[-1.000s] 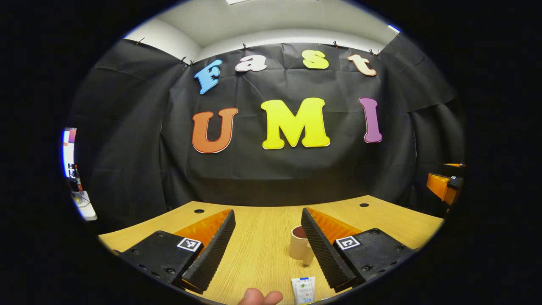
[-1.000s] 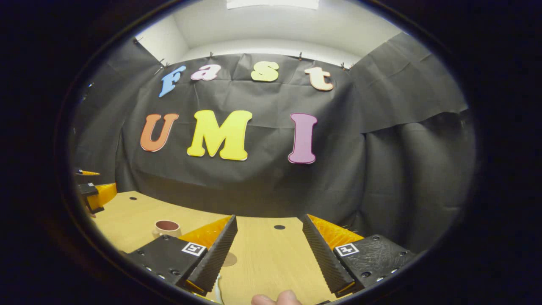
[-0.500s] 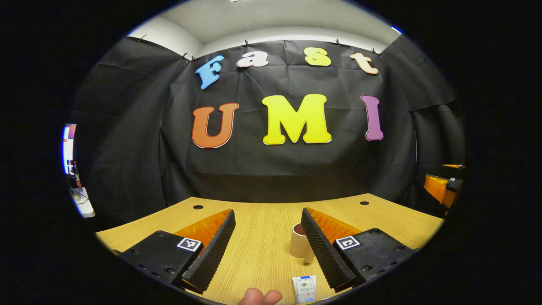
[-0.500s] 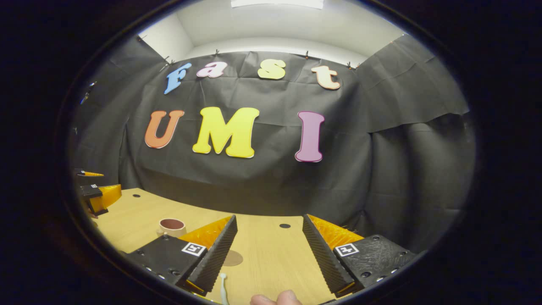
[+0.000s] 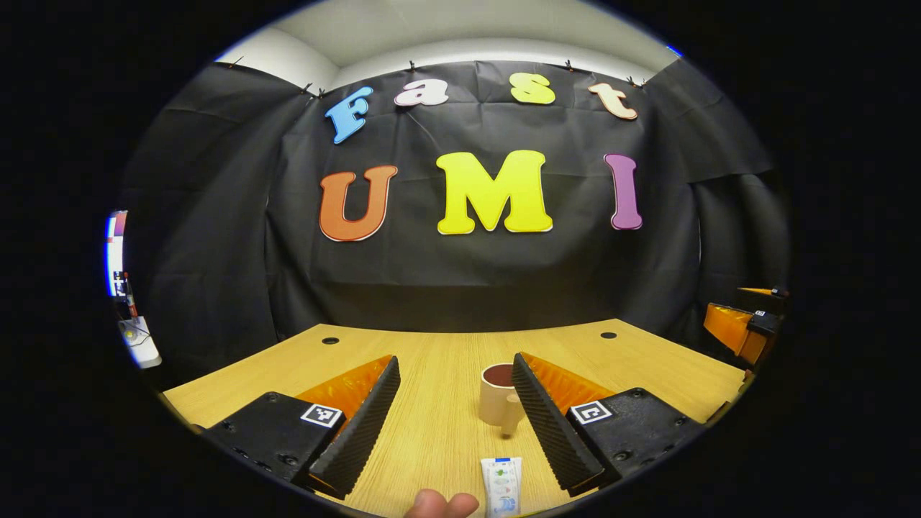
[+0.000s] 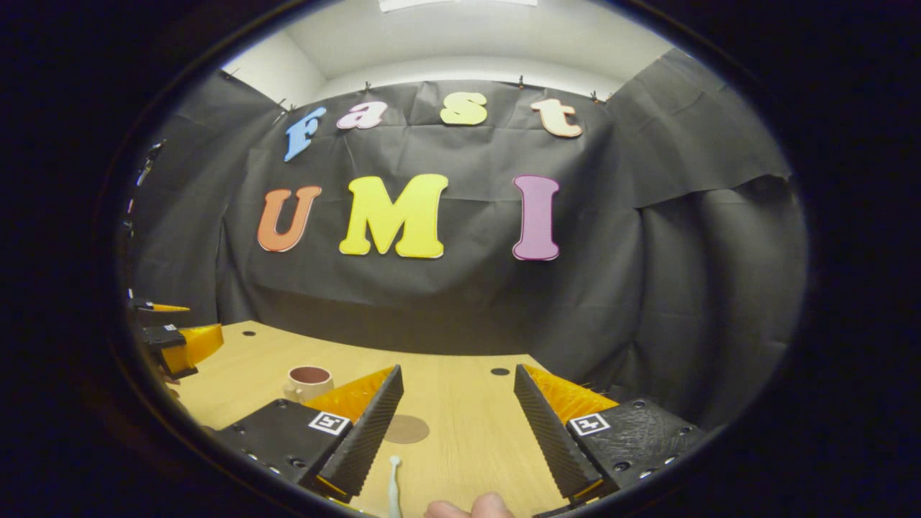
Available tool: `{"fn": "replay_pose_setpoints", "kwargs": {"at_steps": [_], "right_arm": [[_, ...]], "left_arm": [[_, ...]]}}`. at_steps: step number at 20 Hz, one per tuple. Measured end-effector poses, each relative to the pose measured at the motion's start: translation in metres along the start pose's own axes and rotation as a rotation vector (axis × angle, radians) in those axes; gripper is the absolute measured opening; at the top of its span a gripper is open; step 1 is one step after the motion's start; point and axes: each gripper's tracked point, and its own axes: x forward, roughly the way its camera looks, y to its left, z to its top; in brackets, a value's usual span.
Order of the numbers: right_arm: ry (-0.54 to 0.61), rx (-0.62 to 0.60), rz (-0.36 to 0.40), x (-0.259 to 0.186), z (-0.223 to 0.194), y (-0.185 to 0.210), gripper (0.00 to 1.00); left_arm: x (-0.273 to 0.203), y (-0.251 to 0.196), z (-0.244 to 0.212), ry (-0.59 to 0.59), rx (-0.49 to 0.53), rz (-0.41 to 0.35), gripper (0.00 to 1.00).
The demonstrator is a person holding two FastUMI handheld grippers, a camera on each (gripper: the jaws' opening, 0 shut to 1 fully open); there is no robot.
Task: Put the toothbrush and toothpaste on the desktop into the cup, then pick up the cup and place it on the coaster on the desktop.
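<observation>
Both grippers wait wide open over the light wooden desk.
The white toothpaste tube lies between the left gripper's fingers, near the beige cup; the white toothbrush lies between the right gripper's fingers, near the round brown coaster.

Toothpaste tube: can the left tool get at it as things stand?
Probably yes. The toothpaste tube lies flat on the desktop, just ahead of the open left tool, between its fingers' lines. Nothing lies over it; the cup stands farther back.

Matt wood-grain desktop, smooth matt cup, glossy toothpaste tube, creased cloth wall.
</observation>
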Motion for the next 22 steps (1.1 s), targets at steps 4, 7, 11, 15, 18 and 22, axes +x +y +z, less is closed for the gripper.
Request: {"fn": "replay_pose_setpoints", "kwargs": {"at_steps": [4, 7, 11, 15, 18, 22], "right_arm": [[0.05, -0.031, 0.017, -0.004, -0.017, -0.001, 0.96], [0.091, -0.046, 0.018, -0.007, -0.03, -0.005, 0.95], [0.144, -0.045, 0.031, -0.012, -0.052, -0.006, 0.95], [0.207, -0.012, 0.053, -0.013, -0.077, -0.001, 0.95], [0.227, -0.018, 0.068, -0.016, -0.087, 0.003, 0.95], [0.26, -0.02, 0.088, -0.018, -0.1, 0.008, 0.95]], "left_arm": [[-0.01, -0.017, -0.022, 0.083, 0.005, -0.036, 0.99], [-0.016, -0.029, -0.048, 0.182, -0.001, -0.065, 0.99], [-0.029, -0.049, -0.089, 0.337, -0.048, -0.12, 1.0], [-0.039, -0.06, -0.133, 0.479, -0.041, -0.147, 1.0], [-0.048, -0.064, -0.154, 0.57, -0.041, -0.138, 1.0], [-0.056, -0.064, -0.169, 0.651, -0.069, -0.122, 1.0]]}}
